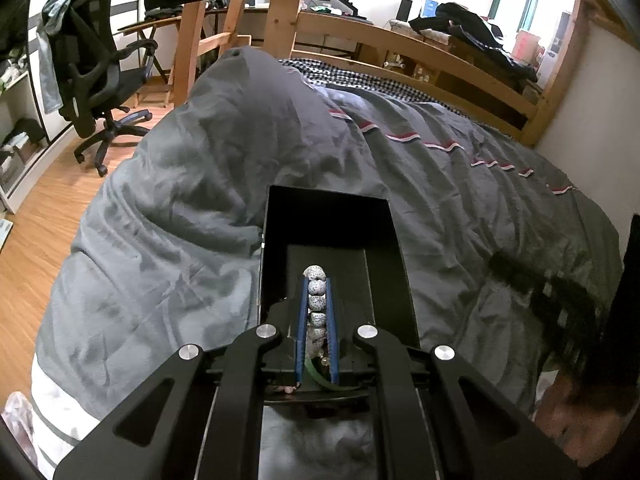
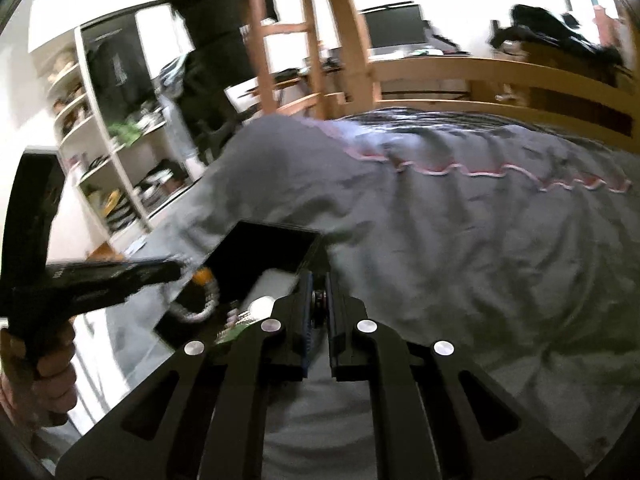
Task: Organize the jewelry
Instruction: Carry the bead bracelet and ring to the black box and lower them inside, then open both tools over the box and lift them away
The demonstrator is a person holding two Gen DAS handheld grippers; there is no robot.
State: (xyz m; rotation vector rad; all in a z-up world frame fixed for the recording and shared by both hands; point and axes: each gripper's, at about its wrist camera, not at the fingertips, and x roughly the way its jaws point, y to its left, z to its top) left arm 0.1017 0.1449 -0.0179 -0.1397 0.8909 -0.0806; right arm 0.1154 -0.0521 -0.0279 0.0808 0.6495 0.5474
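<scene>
A black jewelry box [image 1: 394,248] lies open on the grey duvet. My left gripper [image 1: 317,286] is shut on a bracelet of white speckled beads [image 1: 316,304] and holds it over the box's inside. In the right wrist view the box [image 2: 264,256] is at lower left, and the bead bracelet [image 2: 200,300] with an orange bead hangs from the left gripper [image 2: 176,270] over it. My right gripper [image 2: 318,284] is nearly shut on a small dark red beaded piece [image 2: 319,295], just right of the box's edge.
The grey duvet [image 1: 192,208] covers a wooden-framed bed [image 1: 440,60]. An office chair [image 1: 96,76] stands on the wood floor at left. White shelves [image 2: 112,152] stand left of the bed. The person's hand [image 1: 580,420] is at lower right.
</scene>
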